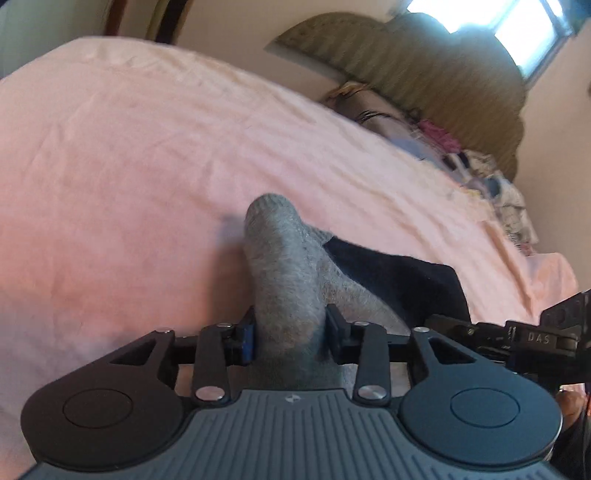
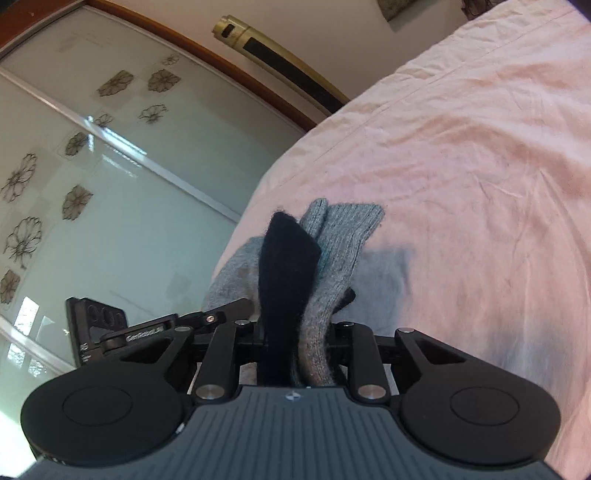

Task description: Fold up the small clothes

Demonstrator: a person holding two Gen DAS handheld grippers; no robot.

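A grey sock (image 1: 284, 258) runs out over the pink bed sheet (image 1: 129, 166) from between the jaws of my left gripper (image 1: 290, 332), which is shut on it. A black piece of knit (image 1: 399, 280) lies against its right side. In the right wrist view, my right gripper (image 2: 301, 332) is shut on a bundle of black knit (image 2: 288, 266) and a grey ribbed cuff (image 2: 343, 251), which stand up together from its jaws. The other grey end (image 2: 236, 269) hangs to the left. Each gripper's body shows at the edge of the other's view.
A heap of mixed small clothes (image 1: 461, 158) lies along the padded headboard (image 1: 424, 62) under a bright window (image 1: 491, 18). The bed's edge (image 2: 258, 192) drops off toward a glass wardrobe door with flower prints (image 2: 92, 166).
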